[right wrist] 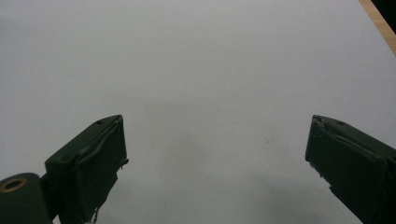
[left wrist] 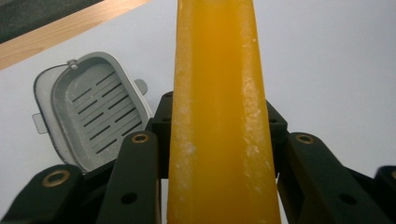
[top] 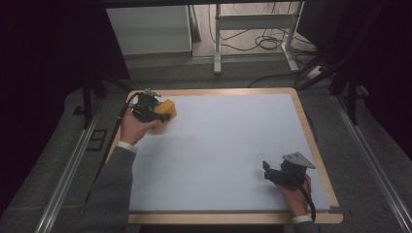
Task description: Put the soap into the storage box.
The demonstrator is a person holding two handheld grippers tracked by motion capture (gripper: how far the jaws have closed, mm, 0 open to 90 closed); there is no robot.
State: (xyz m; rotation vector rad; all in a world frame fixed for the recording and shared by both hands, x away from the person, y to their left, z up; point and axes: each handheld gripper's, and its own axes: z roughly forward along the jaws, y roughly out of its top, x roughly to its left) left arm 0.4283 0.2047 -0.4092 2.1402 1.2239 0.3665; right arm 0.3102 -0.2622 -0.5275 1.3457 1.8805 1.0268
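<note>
currently i hold left hand-held gripper at far left corner of counter, jaws clamped either side of orange lid, lid edge-on and lifted clear of mat. grey slotted tray lies flat just beside, open side up, likely lid's mate, so i judge lid kept raised for fitting or removal. right hand-held gripper parked near right corner, jaws wide apart, nothing held, well apart from work.
</note>
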